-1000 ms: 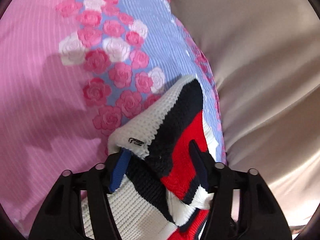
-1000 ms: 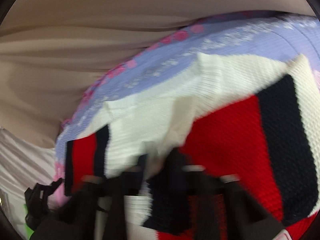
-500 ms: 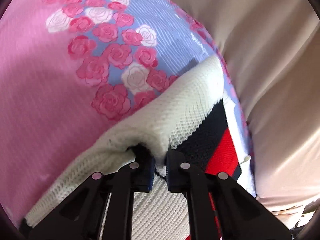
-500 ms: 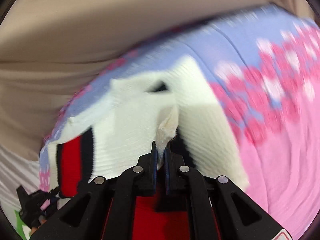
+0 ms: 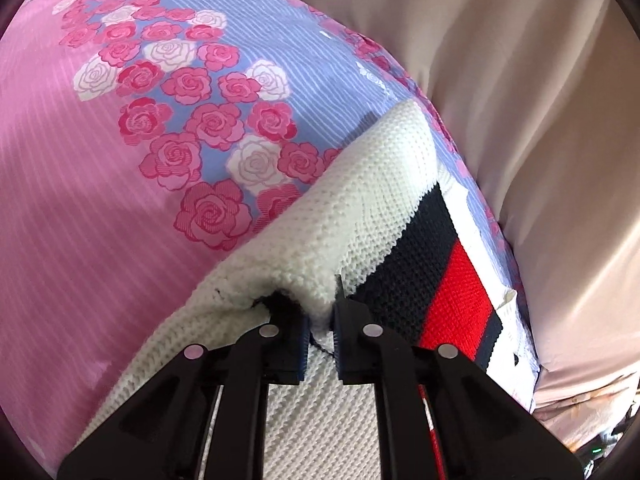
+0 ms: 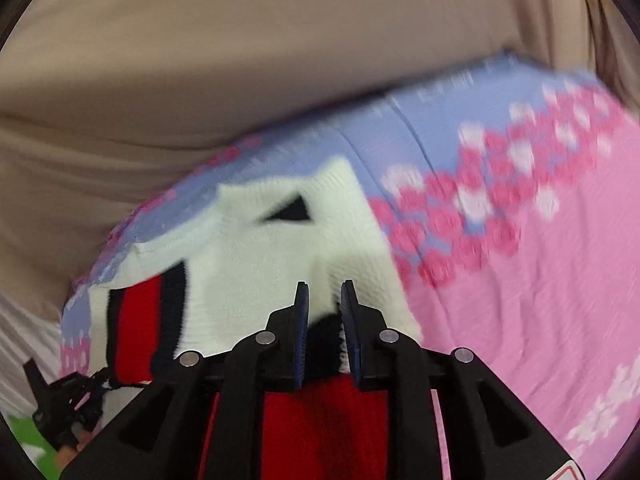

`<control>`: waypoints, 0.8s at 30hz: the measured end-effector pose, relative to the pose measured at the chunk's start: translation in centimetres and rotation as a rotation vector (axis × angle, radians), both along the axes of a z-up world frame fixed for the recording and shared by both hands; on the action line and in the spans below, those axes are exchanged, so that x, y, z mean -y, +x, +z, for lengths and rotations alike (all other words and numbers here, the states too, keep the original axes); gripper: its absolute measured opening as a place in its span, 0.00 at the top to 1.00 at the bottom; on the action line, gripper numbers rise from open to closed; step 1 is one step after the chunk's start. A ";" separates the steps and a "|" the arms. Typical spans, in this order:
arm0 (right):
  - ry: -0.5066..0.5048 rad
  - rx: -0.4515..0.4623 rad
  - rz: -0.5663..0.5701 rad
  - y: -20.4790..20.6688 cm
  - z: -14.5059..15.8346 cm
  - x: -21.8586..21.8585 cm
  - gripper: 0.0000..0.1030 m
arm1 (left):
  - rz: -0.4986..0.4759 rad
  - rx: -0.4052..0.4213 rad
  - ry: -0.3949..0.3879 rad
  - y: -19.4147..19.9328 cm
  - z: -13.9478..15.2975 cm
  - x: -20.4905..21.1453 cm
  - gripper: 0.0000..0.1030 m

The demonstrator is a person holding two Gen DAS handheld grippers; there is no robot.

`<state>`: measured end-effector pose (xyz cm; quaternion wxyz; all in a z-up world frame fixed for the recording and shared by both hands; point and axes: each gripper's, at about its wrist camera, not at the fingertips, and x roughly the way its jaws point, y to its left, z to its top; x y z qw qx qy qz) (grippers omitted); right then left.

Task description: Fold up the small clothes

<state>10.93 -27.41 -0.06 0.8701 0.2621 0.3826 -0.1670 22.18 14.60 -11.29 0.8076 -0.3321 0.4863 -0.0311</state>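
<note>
A small knit sweater (image 5: 372,216), cream with navy and red stripes, lies on the bedspread. In the left wrist view, my left gripper (image 5: 321,322) is shut on a bunched cream fold of it, and the knit puckers around the pads. In the right wrist view, the same sweater (image 6: 256,256) lies spread out, cream part ahead and a red stripe under the gripper body. My right gripper (image 6: 324,300) hangs just over it. Its jaws are opening, with a narrow gap between the pads. A bit of knit sits low in the gap, and the pads do not press on it.
The bedspread (image 5: 80,208) is pink with a lavender band of printed roses (image 6: 460,128). Beige cloth (image 5: 520,80) rises along its far edge (image 6: 200,60). A black strapped object (image 6: 60,400) and something green lie at the lower left of the right wrist view.
My left gripper went from open astride the striped knit to shut on a cream fold. My right gripper swung across the sweater, then parted its jaws off the cream pinch.
</note>
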 end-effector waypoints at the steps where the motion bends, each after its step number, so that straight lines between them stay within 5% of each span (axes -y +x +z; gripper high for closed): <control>1: 0.006 0.016 0.062 1.1 0.9 -1.2 0.76 | -0.002 0.004 -0.004 0.0 -0.1 -0.1 0.91; 3: 0.072 0.020 0.254 5.4 2.2 -4.7 0.72 | -0.009 0.011 -0.010 0.0 -0.2 -0.1 0.91; 7: 0.130 0.032 0.673 15.8 2.5 -14.5 0.50 | -0.031 0.000 -0.020 0.1 -0.2 -0.4 0.91; 11: -0.061 -0.096 0.863 23.7 -0.4 -22.2 0.44 | -0.076 0.003 0.006 0.5 0.0 -0.2 0.91; 16: -0.116 -0.181 1.000 28.3 -4.0 -25.5 0.44 | -0.078 0.010 -0.016 0.5 -0.2 -0.4 0.91; 17: -0.128 -0.199 1.007 29.0 -4.7 -26.0 0.48 | -0.079 0.012 -0.019 0.5 -0.3 -0.5 0.91; 18: -0.131 -0.205 1.011 28.9 -5.1 -25.9 0.80 | -0.081 0.016 -0.021 0.4 -0.3 -0.5 0.91; 19: -0.143 -0.213 1.004 29.2 -5.4 -25.9 0.96 | -0.083 0.019 -0.018 0.3 -0.3 -0.5 0.91; 24: -0.164 -0.192 0.910 31.2 -5.1 -25.6 0.97 | -0.103 0.041 0.012 -0.7 -0.3 -0.3 0.92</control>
